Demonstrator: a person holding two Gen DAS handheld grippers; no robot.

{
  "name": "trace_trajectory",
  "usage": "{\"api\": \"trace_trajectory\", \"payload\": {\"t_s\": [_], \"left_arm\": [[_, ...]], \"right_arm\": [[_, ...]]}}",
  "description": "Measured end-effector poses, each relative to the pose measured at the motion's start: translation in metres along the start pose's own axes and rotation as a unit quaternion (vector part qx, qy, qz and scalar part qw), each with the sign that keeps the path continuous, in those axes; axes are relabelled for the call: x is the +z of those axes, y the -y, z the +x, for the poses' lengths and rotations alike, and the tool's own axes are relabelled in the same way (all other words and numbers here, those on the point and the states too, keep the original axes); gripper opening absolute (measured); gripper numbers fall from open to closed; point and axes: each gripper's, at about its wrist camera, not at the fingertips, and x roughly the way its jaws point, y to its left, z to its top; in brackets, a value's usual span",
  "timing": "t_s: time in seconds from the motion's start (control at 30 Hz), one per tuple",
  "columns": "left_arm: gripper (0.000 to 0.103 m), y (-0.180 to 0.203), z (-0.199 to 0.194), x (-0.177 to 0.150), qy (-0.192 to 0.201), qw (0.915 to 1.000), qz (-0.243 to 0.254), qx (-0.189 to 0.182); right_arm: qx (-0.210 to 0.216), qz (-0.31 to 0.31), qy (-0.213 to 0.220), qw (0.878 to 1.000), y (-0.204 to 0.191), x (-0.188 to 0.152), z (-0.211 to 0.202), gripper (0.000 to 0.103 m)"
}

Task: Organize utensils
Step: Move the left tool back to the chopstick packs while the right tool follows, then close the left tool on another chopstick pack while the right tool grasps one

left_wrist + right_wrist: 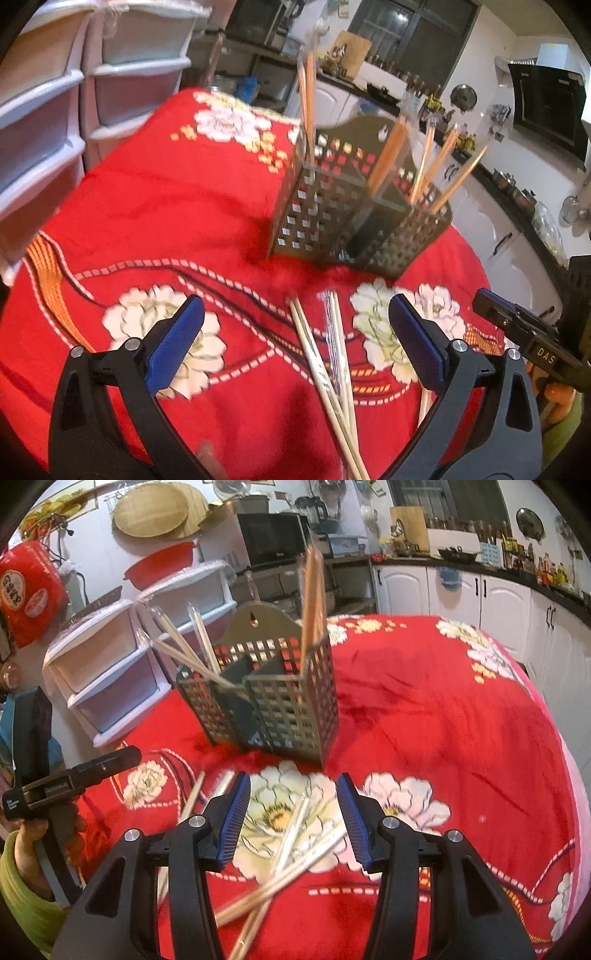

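Chopsticks: pale wooden chopsticks, loose crossed pile just in front of grey perforated metal holder
Claws: left gripper and right gripper both released, gripping nothing

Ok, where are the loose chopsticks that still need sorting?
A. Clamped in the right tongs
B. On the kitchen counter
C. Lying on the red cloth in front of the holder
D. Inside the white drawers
C: the loose chopsticks lie crossed on the red cloth in front of the holder, under the open right tongs, which grip nothing.
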Motion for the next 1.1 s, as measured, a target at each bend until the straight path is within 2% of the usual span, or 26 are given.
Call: {"api": "trace_trajectory", "payload": {"t_s": [0.1, 0.37, 0.6, 0.8, 1.1], "left_arm": [[0.090, -0.001, 0.011, -0.008, -0.024, 0.9997, -0.004, -0.007], [0.065, -0.002, 0.045, -0.028, -0.093, 0.9951, -0.018, -0.030], [0.047, -0.004, 0.061, -0.015, -0.102, 0.9943, -0.021, -0.019], [0.040, -0.009, 0.076, 0.000, -0.113, 0.9926, -0.038, -0.026], [0.018, -0.006, 0.086, 0.007, -0.114, 0.9931, -0.025, -0.003]], "right_arm": [[-0.006, 0.009, -0.011, 1.000, 0.007, -0.008, 0.004, 0.047], [-0.032, 0.040, -0.049, 0.997, 0.029, -0.024, 0.026, 0.047], [-0.054, 0.075, -0.088, 0.992, 0.040, -0.019, 0.056, 0.047], [-0.066, 0.084, -0.102, 0.989, 0.044, -0.010, 0.074, 0.046], [-0.086, 0.084, -0.113, 0.986, 0.046, 0.000, 0.091, 0.038]]}}
